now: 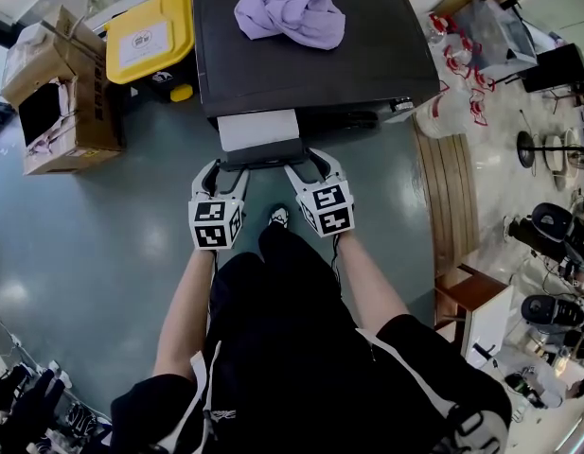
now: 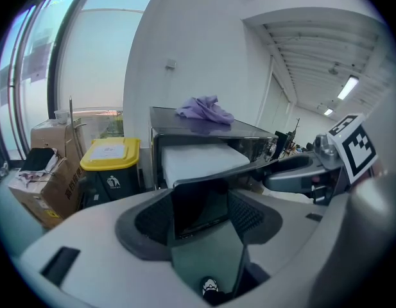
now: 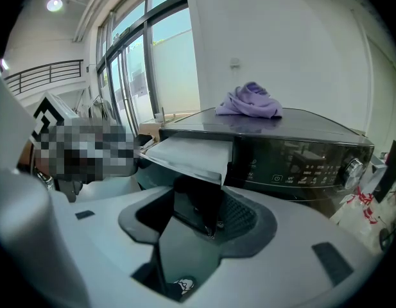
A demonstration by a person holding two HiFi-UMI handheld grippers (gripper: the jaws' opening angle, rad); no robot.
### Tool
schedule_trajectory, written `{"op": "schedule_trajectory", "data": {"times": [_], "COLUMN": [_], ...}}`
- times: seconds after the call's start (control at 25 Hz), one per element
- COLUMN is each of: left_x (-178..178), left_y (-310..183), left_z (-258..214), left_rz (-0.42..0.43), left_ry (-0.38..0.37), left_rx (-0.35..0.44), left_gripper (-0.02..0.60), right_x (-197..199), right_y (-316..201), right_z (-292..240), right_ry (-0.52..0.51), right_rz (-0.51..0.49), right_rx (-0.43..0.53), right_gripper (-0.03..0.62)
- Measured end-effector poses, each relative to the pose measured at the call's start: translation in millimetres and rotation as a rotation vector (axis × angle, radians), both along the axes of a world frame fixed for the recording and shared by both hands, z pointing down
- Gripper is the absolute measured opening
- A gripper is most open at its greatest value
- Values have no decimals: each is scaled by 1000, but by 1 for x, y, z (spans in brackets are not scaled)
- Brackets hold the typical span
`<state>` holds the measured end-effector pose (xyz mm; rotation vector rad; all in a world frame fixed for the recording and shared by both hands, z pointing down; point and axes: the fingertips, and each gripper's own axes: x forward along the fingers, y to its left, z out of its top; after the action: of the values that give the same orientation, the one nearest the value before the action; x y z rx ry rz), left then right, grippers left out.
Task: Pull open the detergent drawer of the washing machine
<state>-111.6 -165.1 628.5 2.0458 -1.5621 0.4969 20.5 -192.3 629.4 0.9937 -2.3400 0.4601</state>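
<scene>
The dark washing machine [image 1: 367, 64] stands ahead of me, and its detergent drawer [image 1: 258, 129] sticks out at the front left, showing a white tray behind a black front panel [image 1: 265, 152]. My left gripper [image 1: 221, 170] grips the panel's left end and my right gripper [image 1: 310, 164] its right end. In the left gripper view the black panel [image 2: 199, 205] fills the gap between the pads of the left gripper [image 2: 201, 212], with the white tray [image 2: 198, 159] behind. The right gripper view shows the same panel [image 3: 192, 209] between the pads of the right gripper [image 3: 198, 215].
A purple cloth [image 1: 292, 8] lies on the machine's top. A yellow-lidded bin [image 1: 150, 36] and an open cardboard box [image 1: 60, 93] stand to the left. A wooden bench [image 1: 448, 197] and plastic bags [image 1: 457, 74] are on the right. My shoe [image 1: 279, 218] is just below the drawer.
</scene>
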Motion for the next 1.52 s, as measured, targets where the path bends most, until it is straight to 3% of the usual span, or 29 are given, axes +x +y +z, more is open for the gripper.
{"op": "schedule_trajectory", "data": {"times": [1.52], "left_x": [10], "left_y": [39], "left_z": [-3], "left_rz": [-22], "left_ry": [-19], "left_rx": [-16], "left_gripper": [259], "right_x": [12], "right_y": [39], "right_z": [-1], "right_ry": [-7], "right_rz": [3], "right_rx": [-5], "right_gripper": [221]}}
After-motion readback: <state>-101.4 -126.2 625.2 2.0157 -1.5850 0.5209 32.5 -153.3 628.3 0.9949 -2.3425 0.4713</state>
